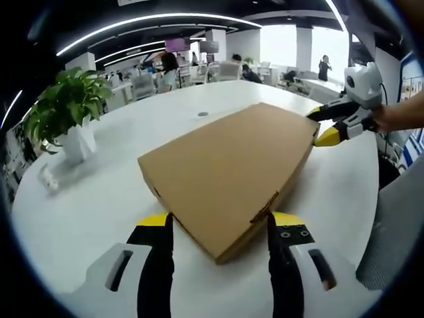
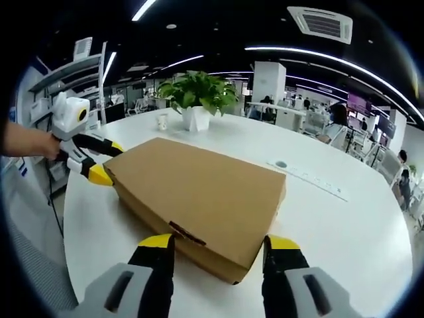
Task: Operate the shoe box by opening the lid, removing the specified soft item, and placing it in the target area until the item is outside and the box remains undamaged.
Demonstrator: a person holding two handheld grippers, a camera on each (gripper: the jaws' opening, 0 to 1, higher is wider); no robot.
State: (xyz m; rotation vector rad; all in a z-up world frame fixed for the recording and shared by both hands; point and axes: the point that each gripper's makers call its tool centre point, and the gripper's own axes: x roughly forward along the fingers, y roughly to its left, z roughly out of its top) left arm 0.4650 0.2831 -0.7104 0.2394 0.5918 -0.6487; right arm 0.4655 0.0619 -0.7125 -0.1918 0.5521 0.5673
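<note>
A closed brown cardboard shoe box [image 1: 232,169] lies flat on a white round table [image 1: 99,205]. My left gripper [image 1: 220,224] stands open, its yellow-tipped jaws on either side of the box's near corner. From the right comes the right gripper [image 1: 320,126], open, its jaws straddling the far corner. In the right gripper view the same box [image 2: 199,189] lies ahead, with my right gripper [image 2: 218,244] open around its near corner. The left gripper [image 2: 106,161] brackets the box's far left corner. The lid is down, so the contents are hidden.
A potted green plant [image 1: 66,109] in a white pot stands on the table's left side, also visible as the plant [image 2: 197,93] behind the box. A grey round cap [image 2: 281,163] and a white strip [image 2: 311,179] sit in the tabletop. Office desks, chairs and people fill the background.
</note>
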